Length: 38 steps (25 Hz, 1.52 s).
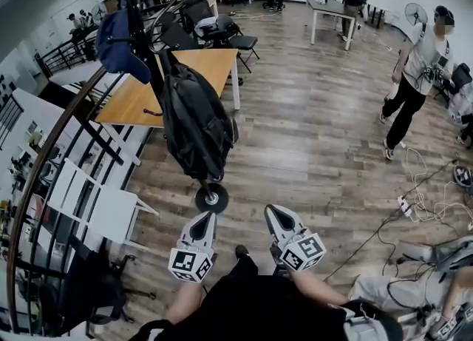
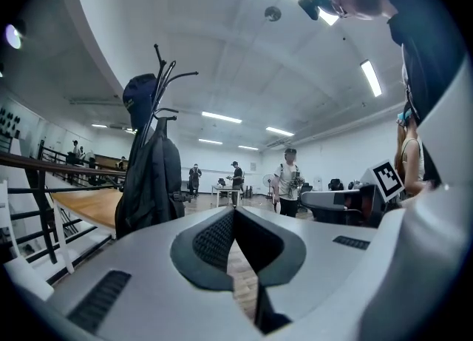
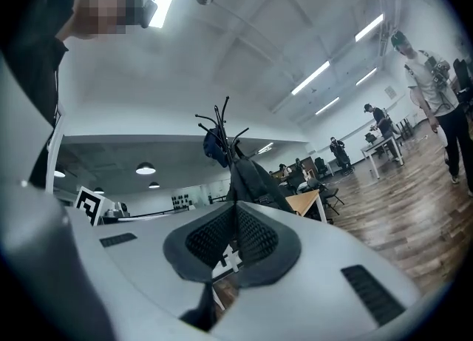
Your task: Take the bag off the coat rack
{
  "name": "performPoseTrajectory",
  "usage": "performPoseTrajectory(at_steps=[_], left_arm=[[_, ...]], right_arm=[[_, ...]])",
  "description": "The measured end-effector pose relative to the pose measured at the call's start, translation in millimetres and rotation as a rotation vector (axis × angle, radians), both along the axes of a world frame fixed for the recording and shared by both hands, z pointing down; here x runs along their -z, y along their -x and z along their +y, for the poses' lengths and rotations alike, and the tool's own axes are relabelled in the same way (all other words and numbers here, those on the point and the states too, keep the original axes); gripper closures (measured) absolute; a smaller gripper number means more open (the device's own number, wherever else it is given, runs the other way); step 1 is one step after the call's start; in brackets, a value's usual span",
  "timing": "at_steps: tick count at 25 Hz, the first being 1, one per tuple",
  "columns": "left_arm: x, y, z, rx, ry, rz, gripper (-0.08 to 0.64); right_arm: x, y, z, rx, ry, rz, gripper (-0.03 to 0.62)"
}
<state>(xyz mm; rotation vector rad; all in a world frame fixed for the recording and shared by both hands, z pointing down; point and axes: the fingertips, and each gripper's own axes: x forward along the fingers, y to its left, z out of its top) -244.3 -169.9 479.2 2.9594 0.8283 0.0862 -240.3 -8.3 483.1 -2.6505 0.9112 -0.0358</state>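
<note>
Black bag [image 1: 194, 121] — slack, rack-hung

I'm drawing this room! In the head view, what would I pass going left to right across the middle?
white chairs → black bag → person in a white shirt
</note>
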Motion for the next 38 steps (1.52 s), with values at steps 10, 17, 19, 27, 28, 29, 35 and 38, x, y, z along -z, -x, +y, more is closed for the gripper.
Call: performPoseTrajectory(at_steps=[10,17,19,27,28,29,35,38], left_arm=[[21.5,-105.2,-34.4,0.038,0.014,0.022,0.549],[29.7,-166.3,-54.9,0.071,0.033,0.028,0.549],[31.0,-176.3,-59.2,0.092,0.047,0.030,0.549],[23.8,-215.0,-93.8,0.199,0.080,0.021,0.549],[19.9,-220.4,-99.2,0.219,0.079,0.017,0.549],[17.2,-225.6,-104.1,0.241,0.078,0.014,0.549],[25.6,-239.5,-119.3,0.431,0.060,0.056,0.549],[26.8,-241.2,-127.2,0.561,0.065,0.061,0.549]], right_arm=[[9.3,-104.0,-37.5,0.062,0.053,-0.011,0.558],[14.6,-173.0,-63.4,0.109,0.081,-0.005,0.558],[15.7,-187.0,-68.1,0.126,0.095,0.005,0.558],[7.1,-241.0,-79.2,0.159,0.124,0.003,0.558],[4.5,-249.5,-79.1,0.164,0.120,0.004,0.558],[2.8,-258.4,-78.8,0.172,0.113,0.006,0.558],[5.9,-305.0,-78.2,0.305,0.084,0.045,0.558],[8.7,-330.5,-84.2,0.418,0.083,0.057,0.558]])
